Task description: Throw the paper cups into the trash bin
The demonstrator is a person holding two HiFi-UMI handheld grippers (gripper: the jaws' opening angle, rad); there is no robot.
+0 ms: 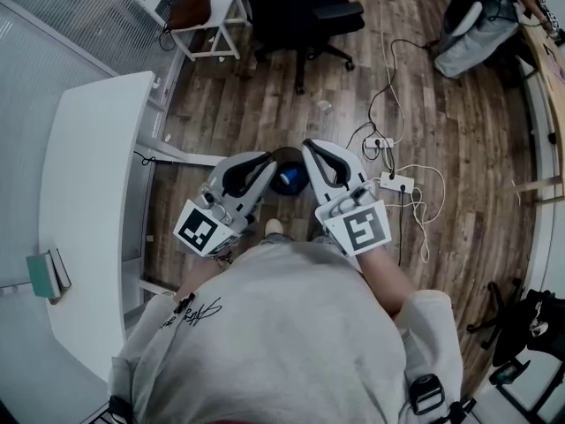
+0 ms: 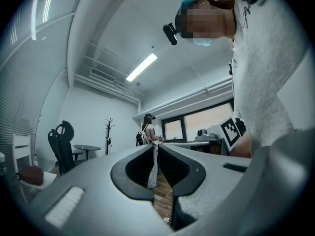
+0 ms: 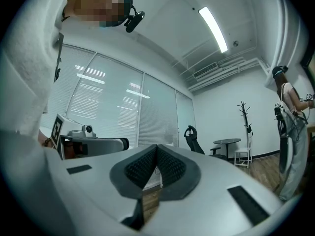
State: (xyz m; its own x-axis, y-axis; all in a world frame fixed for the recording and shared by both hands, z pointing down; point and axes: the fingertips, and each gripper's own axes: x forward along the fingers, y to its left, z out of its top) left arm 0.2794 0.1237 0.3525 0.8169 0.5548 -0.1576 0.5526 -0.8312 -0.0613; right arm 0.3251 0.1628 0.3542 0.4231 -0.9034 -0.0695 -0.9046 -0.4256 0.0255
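Wooden floor (image 1: 441, 148) carries a dark trash bin (image 1: 286, 155), blue inside, just beyond the tips of both tongs. Left tongs (image 1: 270, 157) and right tongs (image 1: 307, 145) are pressed together, pinching nothing.

Office chair (image 1: 305, 14); white desk (image 1: 88, 175); power strip (image 1: 396, 184).

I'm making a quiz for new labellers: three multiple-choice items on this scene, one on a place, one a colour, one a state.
1. In the head view, the white desk stands: A at left; B at right; C at top middle.
2. The office chair is: A red; B black; C white.
3. The right hand-held gripper is: A wide open; B shut on a cup; C shut, empty.
A: it runs down the left edge. B: seat and back are black. C: its jaws meet with nothing between.
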